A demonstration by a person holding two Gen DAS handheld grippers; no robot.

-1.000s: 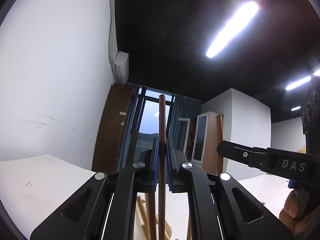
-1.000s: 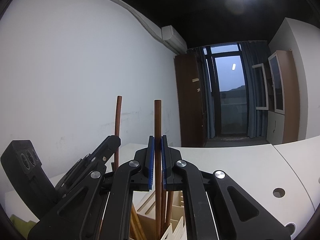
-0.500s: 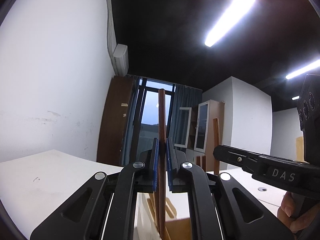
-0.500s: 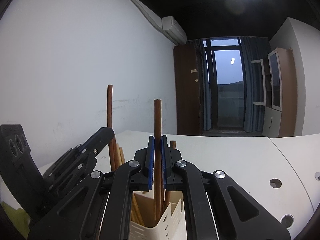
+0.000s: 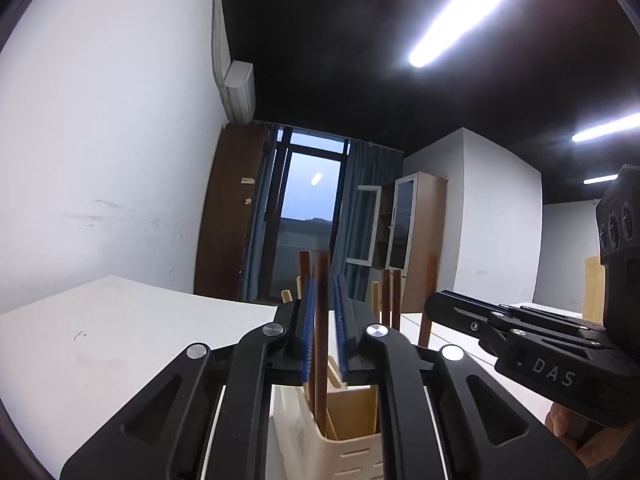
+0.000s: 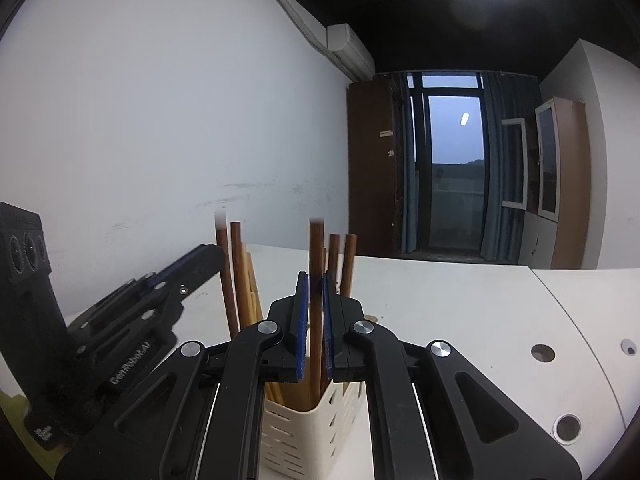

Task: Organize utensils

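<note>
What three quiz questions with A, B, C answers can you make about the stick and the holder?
1. Where does the bottom of the stick in the right gripper go?
A. into the holder
B. onto a plate
C. into a cup

2. What colour are the pads on its jaws?
A. red
B. blue
C. green

3. How do the right gripper's jaws stand?
A. wide open and empty
B. shut on the stick
C. shut on a spoon

Answers:
1 A, as the stick runs down past the jaws and inside the holder's rim.
2 B, as both pads show bright blue against the black fingers.
3 B, as the pads sit close on either side of the stick with no gap.
</note>
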